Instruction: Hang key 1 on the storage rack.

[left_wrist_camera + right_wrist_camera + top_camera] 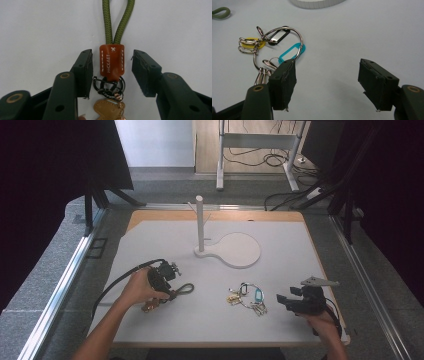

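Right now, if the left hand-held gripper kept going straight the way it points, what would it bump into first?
Probably the orange leather tab of the keychain. It already sits between the left hand-held gripper jaws, untouched. Beyond it runs the green cord loop across the white table.

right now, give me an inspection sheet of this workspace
surface: white mat on a wooden table, flat
job's things: green rope keychain with a brown leather tab, lying between the left gripper fingers, pads not touching it
clutter: key ring with teal, yellow and black tags at mid table; white stand on a round base behind it
grippers: left around the tab, gaps on both sides; right gripper open, beside the key ring
cables: black cable trails from the left gripper
surroundings: grey floor, desk legs with loose cables behind
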A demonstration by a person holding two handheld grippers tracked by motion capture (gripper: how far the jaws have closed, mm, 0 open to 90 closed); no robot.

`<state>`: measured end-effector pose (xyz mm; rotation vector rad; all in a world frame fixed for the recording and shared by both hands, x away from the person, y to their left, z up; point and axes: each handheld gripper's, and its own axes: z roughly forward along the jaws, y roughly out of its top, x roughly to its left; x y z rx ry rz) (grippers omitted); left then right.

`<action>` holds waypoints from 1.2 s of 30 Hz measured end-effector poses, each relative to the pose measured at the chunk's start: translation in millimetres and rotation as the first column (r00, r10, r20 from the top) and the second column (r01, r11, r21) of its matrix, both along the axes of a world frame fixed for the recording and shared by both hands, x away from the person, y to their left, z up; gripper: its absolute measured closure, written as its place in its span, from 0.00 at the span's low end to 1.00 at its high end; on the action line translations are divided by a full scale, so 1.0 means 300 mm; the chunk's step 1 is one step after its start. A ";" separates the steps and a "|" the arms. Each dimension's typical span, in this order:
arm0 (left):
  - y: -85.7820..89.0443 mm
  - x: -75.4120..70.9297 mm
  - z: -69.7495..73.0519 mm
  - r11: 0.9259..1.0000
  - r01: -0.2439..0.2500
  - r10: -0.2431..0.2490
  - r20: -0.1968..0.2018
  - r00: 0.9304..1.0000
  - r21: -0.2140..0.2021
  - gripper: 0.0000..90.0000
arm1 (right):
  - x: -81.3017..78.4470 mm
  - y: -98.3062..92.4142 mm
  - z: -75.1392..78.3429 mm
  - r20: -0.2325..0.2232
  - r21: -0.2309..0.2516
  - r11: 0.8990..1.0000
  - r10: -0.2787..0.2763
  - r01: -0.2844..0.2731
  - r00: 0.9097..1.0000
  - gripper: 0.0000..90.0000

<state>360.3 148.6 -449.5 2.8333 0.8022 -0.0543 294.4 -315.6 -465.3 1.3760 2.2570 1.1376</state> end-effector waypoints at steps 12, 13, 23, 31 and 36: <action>-0.034 0.000 -0.023 0.996 0.025 -0.026 0.010 1.000 0.086 0.70 | 0.003 0.008 -0.006 -0.008 -0.013 1.000 0.007 -0.007 1.000 0.34; -0.040 -0.002 -0.023 0.995 0.032 -0.033 0.012 0.999 0.094 0.70 | 0.003 0.008 -0.006 -0.008 -0.013 1.000 0.007 -0.007 1.000 0.34; -0.055 -0.021 -0.021 0.992 0.050 -0.056 0.046 0.997 0.119 0.75 | 0.007 0.016 -0.021 -0.025 -0.032 0.999 0.003 -0.003 1.000 0.34; -0.008 -0.021 0.018 0.999 0.032 -0.033 0.051 0.998 0.014 0.75 | 0.002 0.002 -0.007 -0.016 -0.013 1.000 -0.013 0.013 1.000 0.34; 0.047 -0.026 0.086 0.993 -0.008 0.017 0.078 0.997 -0.116 0.75 | 0.002 -0.006 -0.007 -0.015 -0.008 1.000 -0.020 0.020 1.000 0.35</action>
